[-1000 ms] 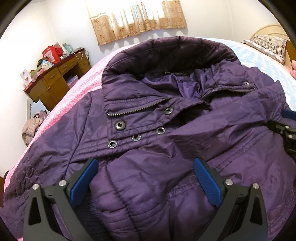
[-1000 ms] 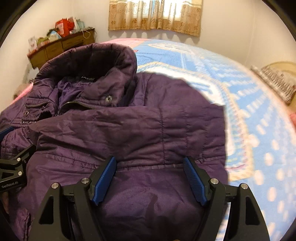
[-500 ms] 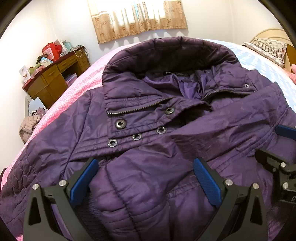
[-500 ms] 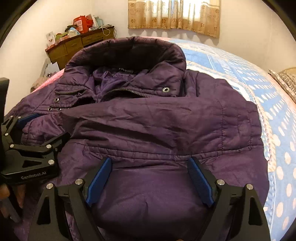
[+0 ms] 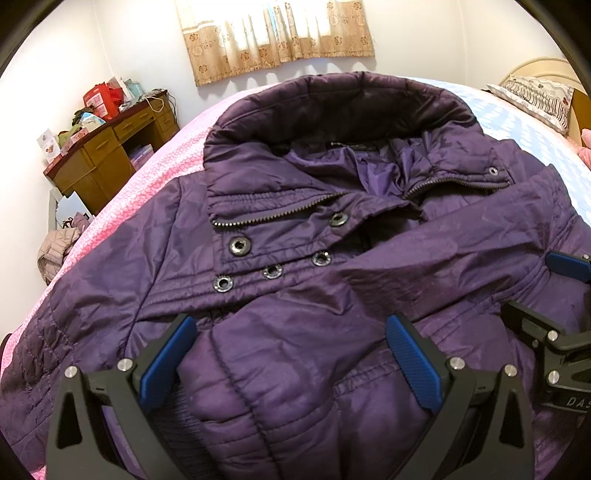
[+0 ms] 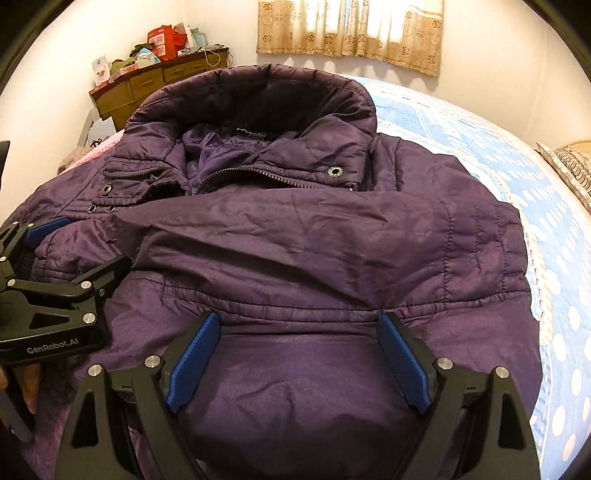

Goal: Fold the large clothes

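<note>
A purple padded jacket (image 5: pixel 295 280) lies front-up on the bed, collar far, one sleeve (image 6: pixel 314 236) folded across the chest. It also fills the right wrist view (image 6: pixel 295 369). My left gripper (image 5: pixel 291 332) is open, its blue pads wide apart just above the jacket's lower front. My right gripper (image 6: pixel 299 332) is open over the jacket's lower right part, below the folded sleeve. Each gripper shows at the edge of the other's view: the right one (image 5: pixel 554 295), the left one (image 6: pixel 66 251). Neither holds cloth.
The bed has a pink cover (image 5: pixel 155 173) on the left and a blue dotted cover (image 6: pixel 535 206) on the right. A cluttered wooden desk (image 5: pixel 107 155) stands at the far left wall. A pillow (image 5: pixel 535 96) lies far right. A curtained window (image 5: pixel 277 33) is behind.
The right gripper has drawn back and swung left, so more of the collar and folded sleeve shows. The left gripper has stayed almost still. Both stay open.
</note>
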`<state>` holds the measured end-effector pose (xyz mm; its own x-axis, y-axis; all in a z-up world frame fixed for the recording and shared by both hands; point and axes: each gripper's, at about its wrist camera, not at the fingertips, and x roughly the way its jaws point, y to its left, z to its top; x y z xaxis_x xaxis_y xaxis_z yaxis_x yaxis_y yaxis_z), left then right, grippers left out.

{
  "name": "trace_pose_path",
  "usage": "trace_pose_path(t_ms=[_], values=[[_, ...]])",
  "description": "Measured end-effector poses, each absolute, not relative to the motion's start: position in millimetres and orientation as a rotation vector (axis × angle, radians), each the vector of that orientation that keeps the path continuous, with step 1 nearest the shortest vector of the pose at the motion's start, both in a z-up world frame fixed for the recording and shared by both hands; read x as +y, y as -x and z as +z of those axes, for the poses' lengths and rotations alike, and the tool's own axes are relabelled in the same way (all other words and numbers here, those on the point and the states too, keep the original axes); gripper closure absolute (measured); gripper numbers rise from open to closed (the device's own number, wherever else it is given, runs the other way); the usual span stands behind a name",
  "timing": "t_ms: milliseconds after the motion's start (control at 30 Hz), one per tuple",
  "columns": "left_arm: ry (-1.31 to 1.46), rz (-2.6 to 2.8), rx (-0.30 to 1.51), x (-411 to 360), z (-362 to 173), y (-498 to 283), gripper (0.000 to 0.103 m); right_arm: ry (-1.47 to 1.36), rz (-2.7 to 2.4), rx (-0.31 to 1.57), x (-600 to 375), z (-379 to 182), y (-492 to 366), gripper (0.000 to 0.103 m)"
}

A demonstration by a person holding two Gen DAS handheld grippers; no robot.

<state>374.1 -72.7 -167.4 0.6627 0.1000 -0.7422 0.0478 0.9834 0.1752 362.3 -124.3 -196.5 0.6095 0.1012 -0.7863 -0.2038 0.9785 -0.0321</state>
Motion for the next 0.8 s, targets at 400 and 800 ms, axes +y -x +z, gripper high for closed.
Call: trace_pose_path(t_ms=[400,800], values=[[-0.193,0.036,0.845,-71.3,-167.6,-374.6,0.0,0.128,0.173,0.899,-124.0,-198.2,-363.5,0.014],[-0.185,0.033,0.861,-61.5,-157.0,-370.0,0.0,0.073,0.244,0.908,-138.9,-184.7,-357.5,0.013]])
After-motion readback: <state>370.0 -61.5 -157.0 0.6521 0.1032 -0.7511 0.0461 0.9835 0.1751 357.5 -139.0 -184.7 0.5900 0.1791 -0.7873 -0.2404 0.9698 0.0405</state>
